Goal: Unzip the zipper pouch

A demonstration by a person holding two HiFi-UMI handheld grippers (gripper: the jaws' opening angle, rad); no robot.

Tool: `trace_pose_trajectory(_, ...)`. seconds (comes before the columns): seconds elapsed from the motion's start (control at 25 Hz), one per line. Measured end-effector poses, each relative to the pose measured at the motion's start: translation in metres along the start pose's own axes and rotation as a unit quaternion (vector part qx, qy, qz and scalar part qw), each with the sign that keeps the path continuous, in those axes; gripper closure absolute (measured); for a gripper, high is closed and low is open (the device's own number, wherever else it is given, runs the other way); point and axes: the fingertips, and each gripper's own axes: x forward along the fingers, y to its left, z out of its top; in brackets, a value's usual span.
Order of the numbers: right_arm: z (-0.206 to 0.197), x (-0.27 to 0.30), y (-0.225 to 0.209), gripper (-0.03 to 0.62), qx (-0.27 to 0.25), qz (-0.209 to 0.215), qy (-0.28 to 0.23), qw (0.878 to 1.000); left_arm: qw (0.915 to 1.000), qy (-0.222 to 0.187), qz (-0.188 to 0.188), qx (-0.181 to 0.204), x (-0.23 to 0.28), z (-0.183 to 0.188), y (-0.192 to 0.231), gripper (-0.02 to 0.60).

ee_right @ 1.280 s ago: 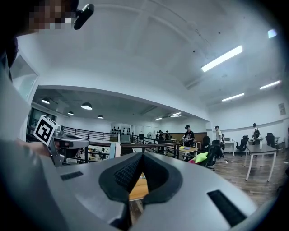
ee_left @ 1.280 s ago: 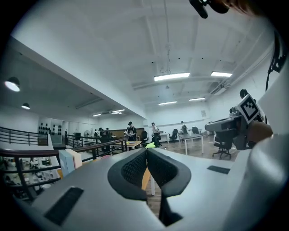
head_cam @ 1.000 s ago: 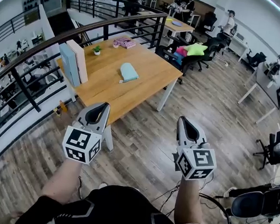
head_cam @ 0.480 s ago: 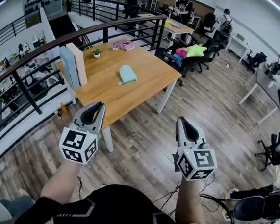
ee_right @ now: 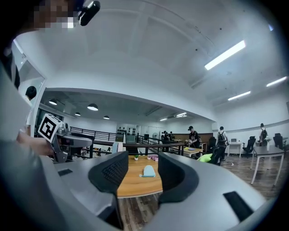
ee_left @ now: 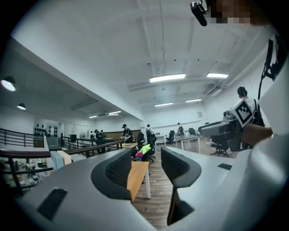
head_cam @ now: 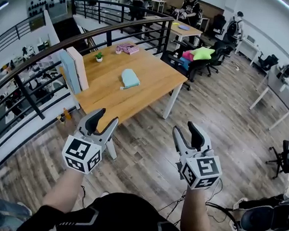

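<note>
A light-blue zipper pouch (head_cam: 130, 78) lies flat near the middle of a wooden table (head_cam: 158, 75), well ahead of both grippers. My left gripper (head_cam: 102, 121) hovers over the floor by the table's near corner. Its jaws are opening and hold nothing. My right gripper (head_cam: 188, 134) is held over the wooden floor to the right of the table, jaws also opening and empty. In the right gripper view the pouch (ee_right: 148, 171) shows far off between the jaws of the right gripper (ee_right: 137, 175). The left gripper view shows only the table's edge (ee_left: 137, 176) between the jaws.
Upright blue and white boards (head_cam: 75, 69) stand at the table's left edge. A small plant (head_cam: 99, 56) and a pink item (head_cam: 127, 48) sit at its far side. A dark railing (head_cam: 49, 45) runs along the left. Office chairs (head_cam: 198, 56), desks and people fill the back.
Both grippers' jaws were shut in the earlier frames and now stand spread apart. The hands have stayed in about the same place.
</note>
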Motion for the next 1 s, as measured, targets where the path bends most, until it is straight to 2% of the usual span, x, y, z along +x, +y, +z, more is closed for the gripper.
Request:
trace_pose_trajectory(0.16, -0.003, -0.007, -0.017, 0.370, 0.011, 0.002, -0.005, 1.000, 0.9999, 0.012, 0.008, 0.009, 0.015, -0.001, -0.013, 0.354)
trace_pose_trajectory(0.36, -0.010, -0.017, -0.030, 0.347, 0.008, 0.013, -0.015, 1.000, 0.9997, 0.007, 0.024, 0.009, 0.029, -0.004, -0.029, 0.354)
trace_pose_trajectory(0.56, -0.033, -0.012, -0.051, 0.332, 0.026, 0.015, 0.000, 1.000, 0.9989, 0.029, 0.012, 0.036, 0.051, -0.011, -0.046, 0.345)
trace_pose_trajectory(0.84, -0.037, 0.025, -0.077, 0.330, 0.021, 0.006, 0.002, 1.000, 0.9996, 0.019, 0.000, 0.022, 0.106, -0.017, -0.027, 0.345)
trace_pose_trajectory(1.0, -0.034, 0.067, -0.097, 0.330, 0.008, -0.008, 0.009, 1.000, 0.9999, 0.008, 0.001, 0.011, 0.151, -0.021, 0.005, 0.345)
